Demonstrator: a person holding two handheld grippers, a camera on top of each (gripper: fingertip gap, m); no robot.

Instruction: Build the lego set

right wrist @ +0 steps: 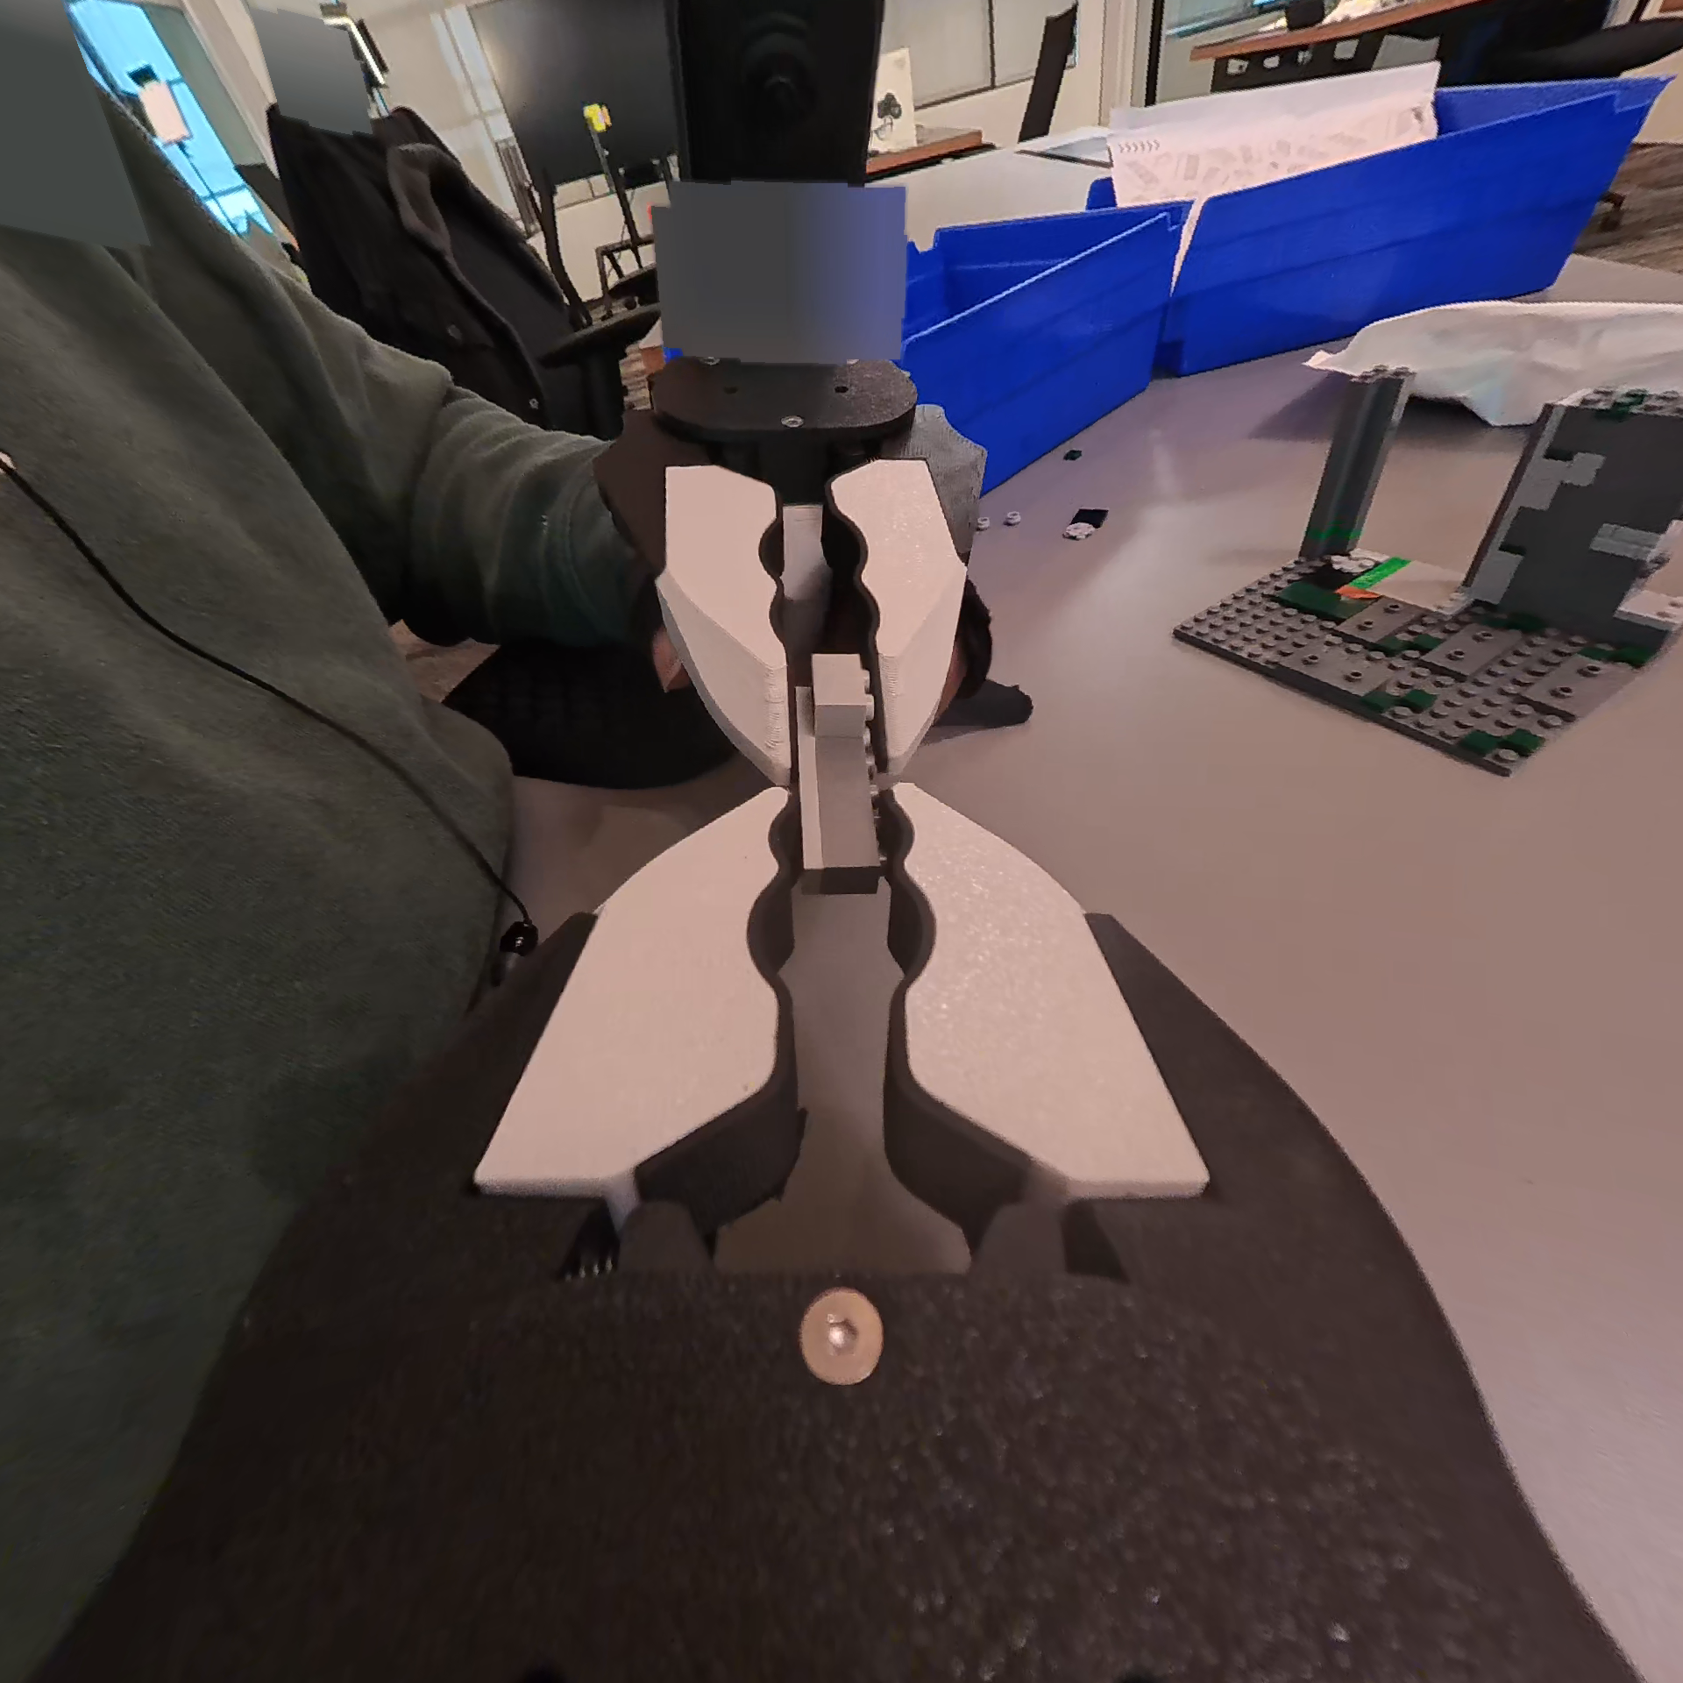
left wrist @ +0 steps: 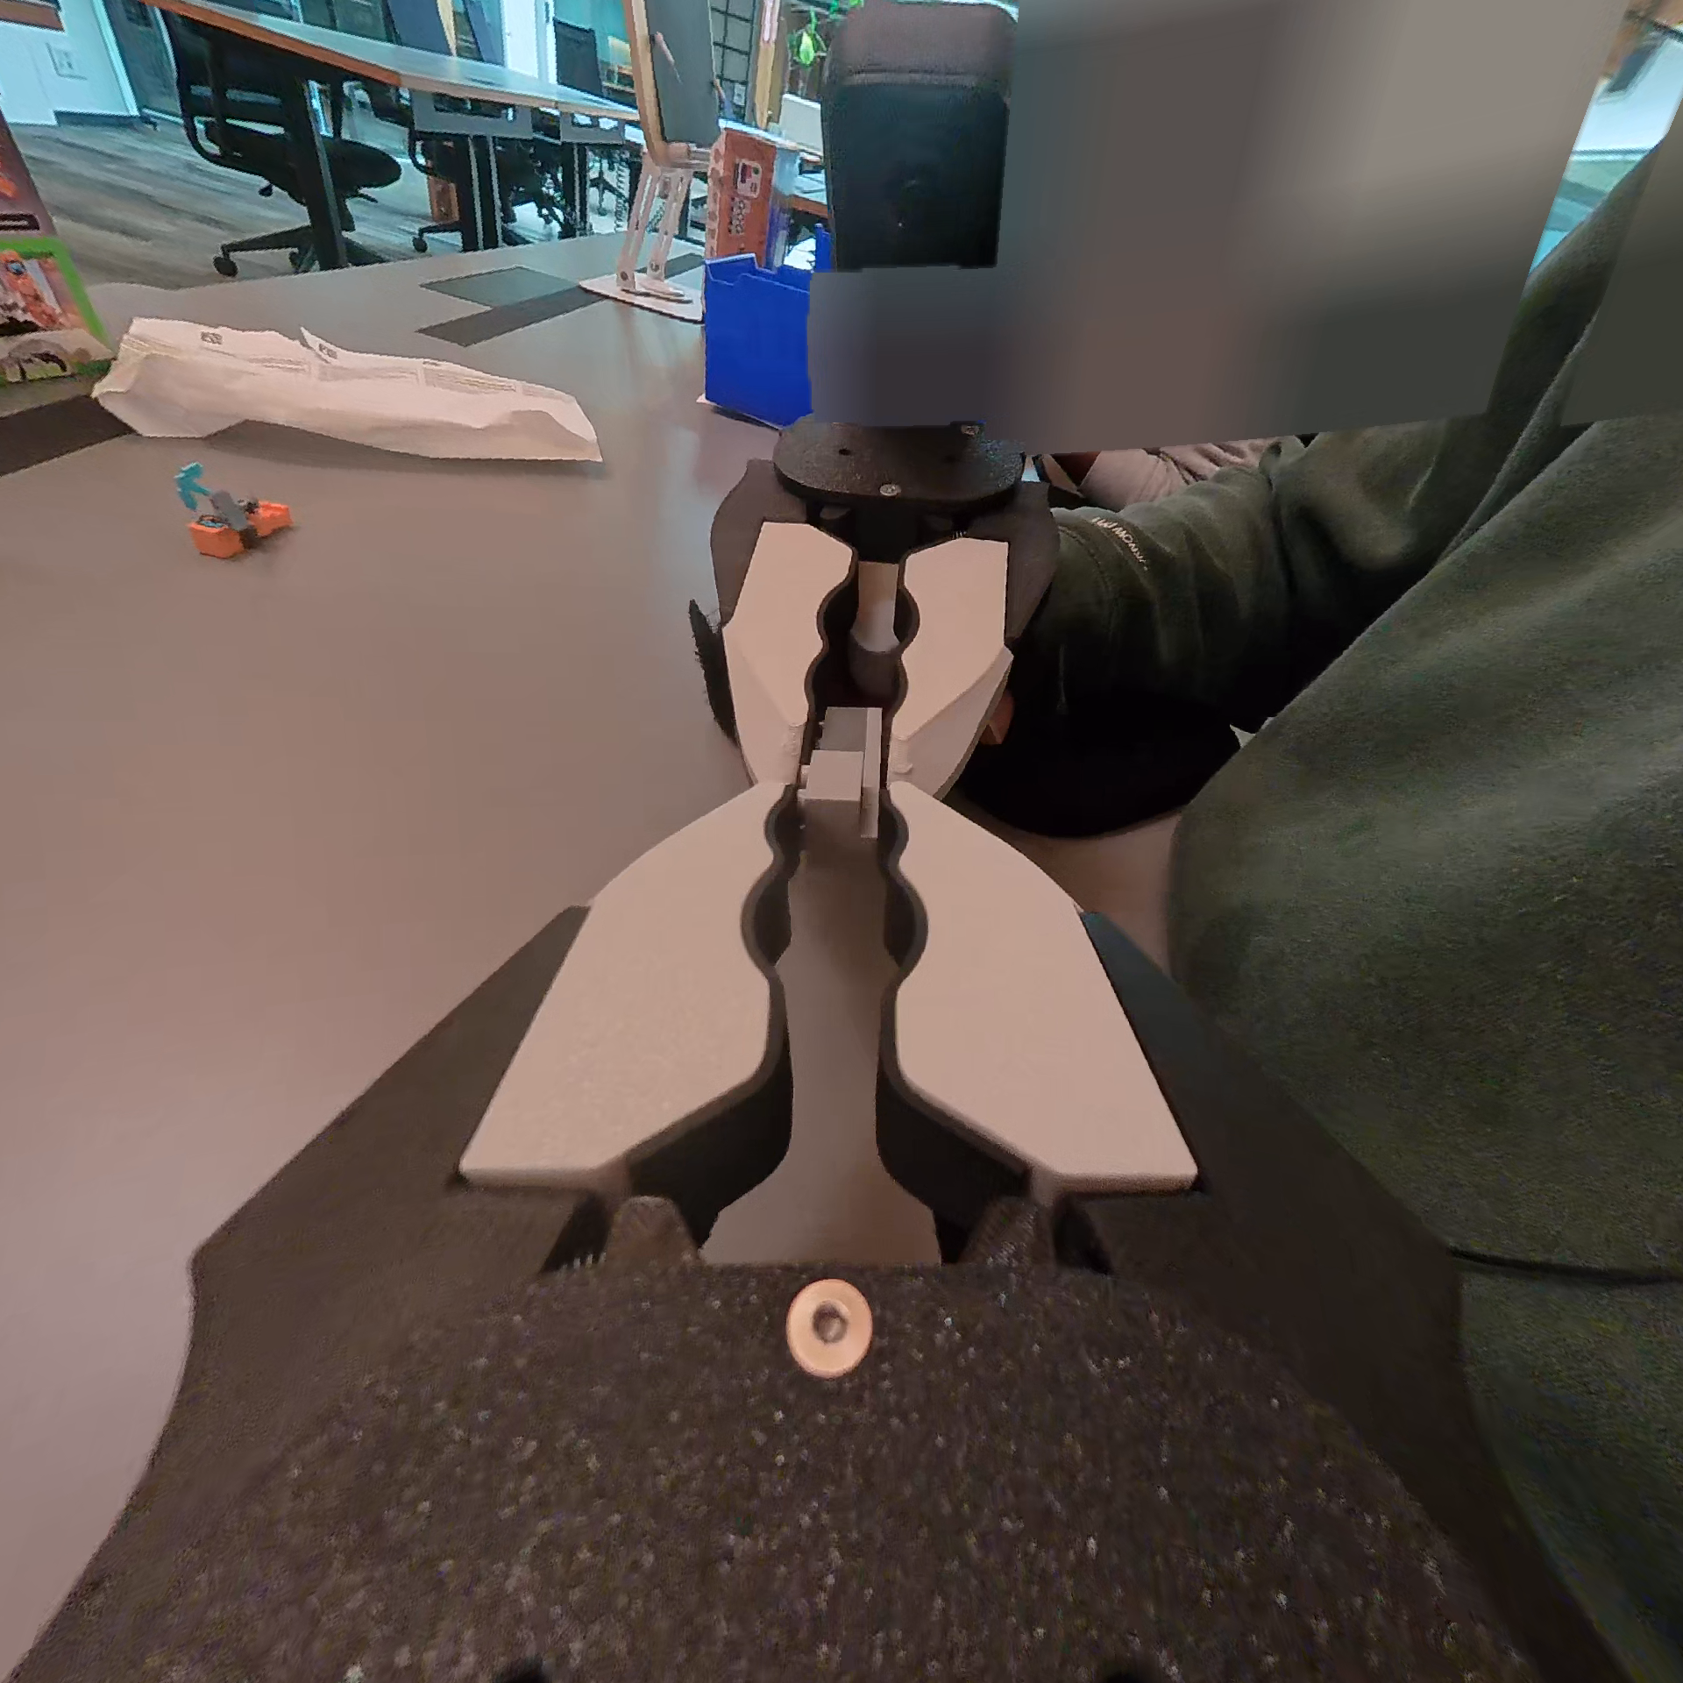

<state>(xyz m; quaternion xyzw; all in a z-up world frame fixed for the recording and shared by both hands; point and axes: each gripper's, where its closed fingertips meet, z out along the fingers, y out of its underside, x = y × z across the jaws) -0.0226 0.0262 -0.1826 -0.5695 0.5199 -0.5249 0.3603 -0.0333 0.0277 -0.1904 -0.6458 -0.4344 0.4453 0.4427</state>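
Tip to tip above the grey table [right wrist: 1184,911], the left gripper [left wrist: 833,801] and right gripper [right wrist: 838,820] each clenched what looked like one grey lego assembly [right wrist: 838,801] between them, well apart from the studded baseplate build [right wrist: 1457,656].

Open office seen beyond grey table [left wrist: 364,729]. Long wood-edged desks [left wrist: 437,73] ranged behind it, black wheeled office chairs [left wrist: 300,173] tucked beneath. Wood-look floor [left wrist: 118,191] laid under desks. Glass partitions [right wrist: 984,55] seen past table, daylight admitted.
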